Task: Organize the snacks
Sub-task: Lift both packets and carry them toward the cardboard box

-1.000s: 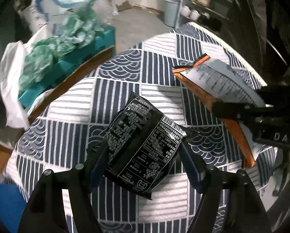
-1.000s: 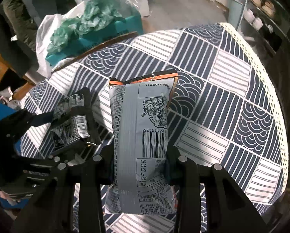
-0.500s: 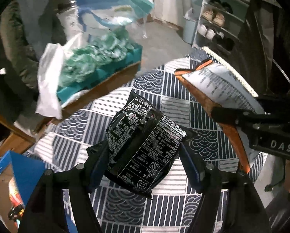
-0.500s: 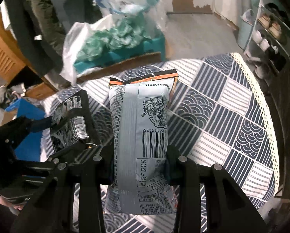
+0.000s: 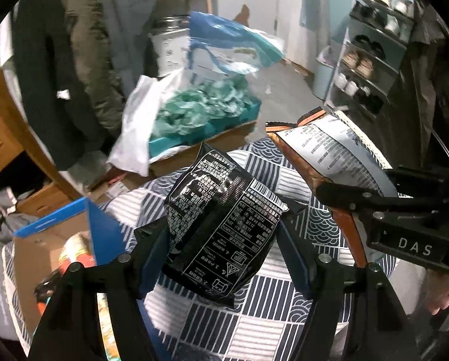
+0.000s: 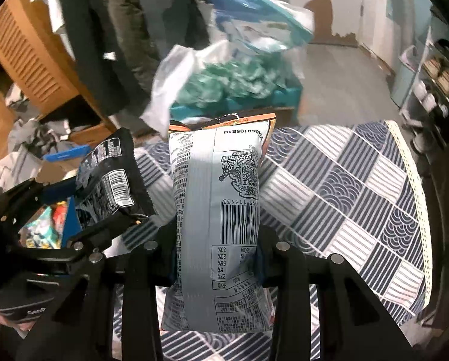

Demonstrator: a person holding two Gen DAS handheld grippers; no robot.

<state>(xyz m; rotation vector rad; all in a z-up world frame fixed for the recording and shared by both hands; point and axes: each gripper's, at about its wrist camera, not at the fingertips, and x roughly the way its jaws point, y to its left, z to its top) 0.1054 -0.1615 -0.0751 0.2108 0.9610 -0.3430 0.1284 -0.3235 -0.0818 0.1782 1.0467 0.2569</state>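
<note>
My left gripper is shut on a black snack bag and holds it in the air above the table; the bag also shows in the right wrist view. My right gripper is shut on a tall grey-and-orange snack bag, held upright beside it; that bag shows in the left wrist view to the right. An open blue-edged cardboard box with several snacks inside sits at the left, below the left gripper.
The round table has a navy-and-white patterned cloth. Beyond it are a teal crate with green bags, a white plastic bag, hanging coats and a shoe rack.
Both grippers have lifted and swung left with their bags. The blue box has come into view at the left, and more of the room shows beyond the table.
</note>
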